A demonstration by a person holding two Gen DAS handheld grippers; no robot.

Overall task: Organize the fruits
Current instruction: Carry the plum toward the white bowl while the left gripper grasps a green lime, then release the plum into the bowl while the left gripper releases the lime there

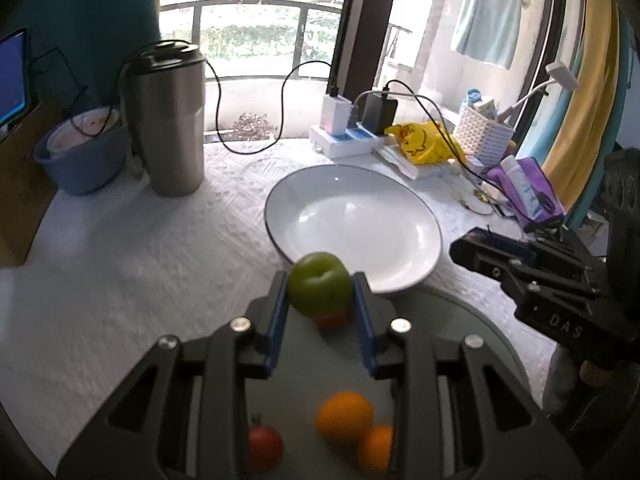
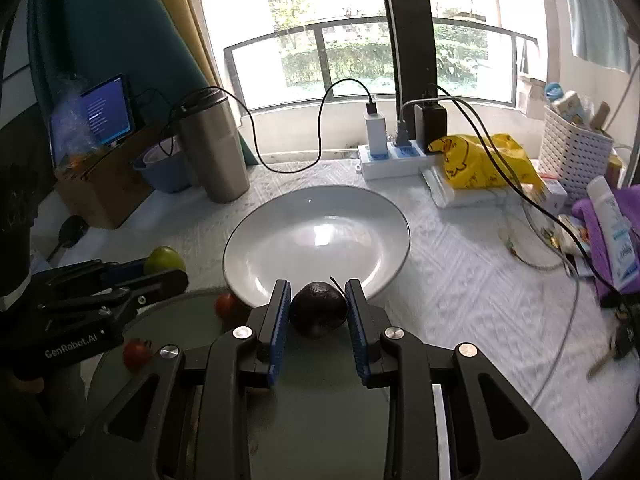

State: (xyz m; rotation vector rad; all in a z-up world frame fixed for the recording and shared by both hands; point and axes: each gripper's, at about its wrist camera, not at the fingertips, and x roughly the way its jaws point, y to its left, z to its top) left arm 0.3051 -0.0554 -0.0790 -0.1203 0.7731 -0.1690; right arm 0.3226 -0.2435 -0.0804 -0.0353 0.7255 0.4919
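My left gripper (image 1: 320, 292) is shut on a green apple (image 1: 319, 283), held above a grey round tray (image 1: 304, 360). On that tray lie two oranges (image 1: 344, 416), a red tomato (image 1: 265, 446) and another red fruit under the apple. My right gripper (image 2: 316, 306) is shut on a dark purple plum (image 2: 318, 309) with a thin stem. A white plate (image 2: 316, 240) sits just beyond both grippers, with nothing on it. In the right wrist view the left gripper (image 2: 164, 266) shows at left with the apple (image 2: 164, 261), and two tomatoes (image 2: 136, 354) lie on the tray.
A steel tumbler (image 1: 168, 120) and blue bowl (image 1: 80, 160) stand at the back left. A power strip (image 2: 396, 160) with chargers and cables, a yellow bag (image 2: 484, 164), a white basket (image 2: 572, 152) and a purple pouch (image 2: 608, 232) crowd the back right. A white cloth covers the table.
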